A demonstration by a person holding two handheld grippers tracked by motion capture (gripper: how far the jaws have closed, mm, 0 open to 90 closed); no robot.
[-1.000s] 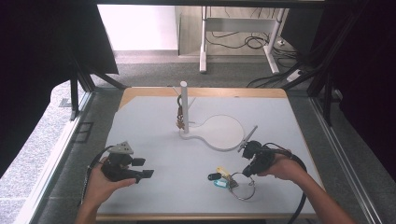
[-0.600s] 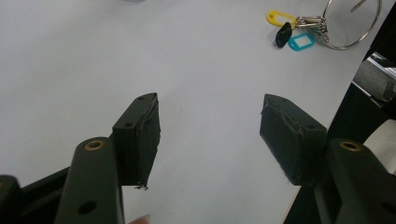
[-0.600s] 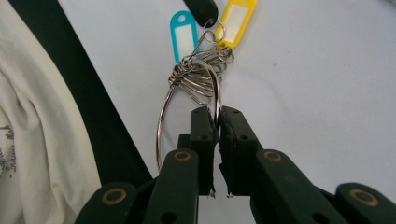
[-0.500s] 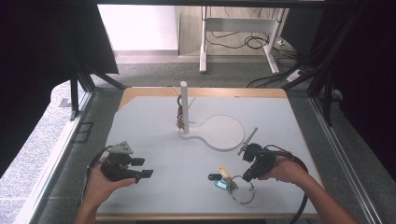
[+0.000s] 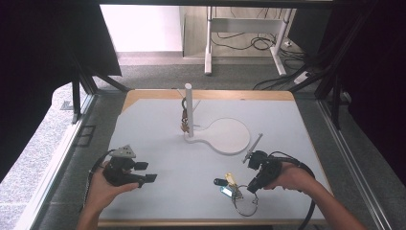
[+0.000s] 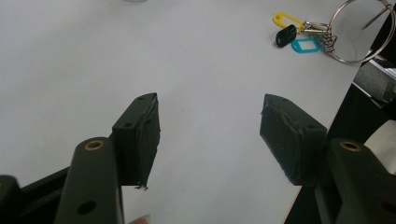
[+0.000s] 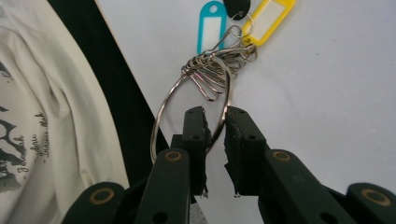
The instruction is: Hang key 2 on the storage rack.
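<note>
We are working with a large wire key ring (image 7: 191,100) that carries a bunch of smaller clips and 3 plastic tags: a teal tag (image 7: 211,24), a yellow tag (image 7: 271,17) and a black tag (image 7: 236,5). In the high view the ring (image 5: 245,205) lies flat on the white table (image 5: 158,139) near its front edge, at about 5 o'clock from the table's middle, with the tags fanned out toward 10 o'clock from the loop. We judge it light, stiff in the wire but loose and jangly as a whole; the thin round metal looks slippery, so the bare arc of the loop, away from the clips, seems the best place to pinch, since the tags would swing whichever way we lift. The right gripper (image 7: 215,122) has its jaws set on either side of that wire; they have just been opening a little, a narrow gap shows, and the wire passes between the pads without being clamped. The left gripper (image 6: 208,133) rests at about 8 o'clock on the table, its jaws spread wide with nothing between them. Farther out, at 12 o'clock from the ring, a white stand (image 5: 224,135) with a round flat base and an upright post (image 5: 189,109) holds a small dark bunch (image 5: 184,117) hanging beside the post; we cannot tell what is in that bunch. We see no box, bowl or other container on the table.
</note>
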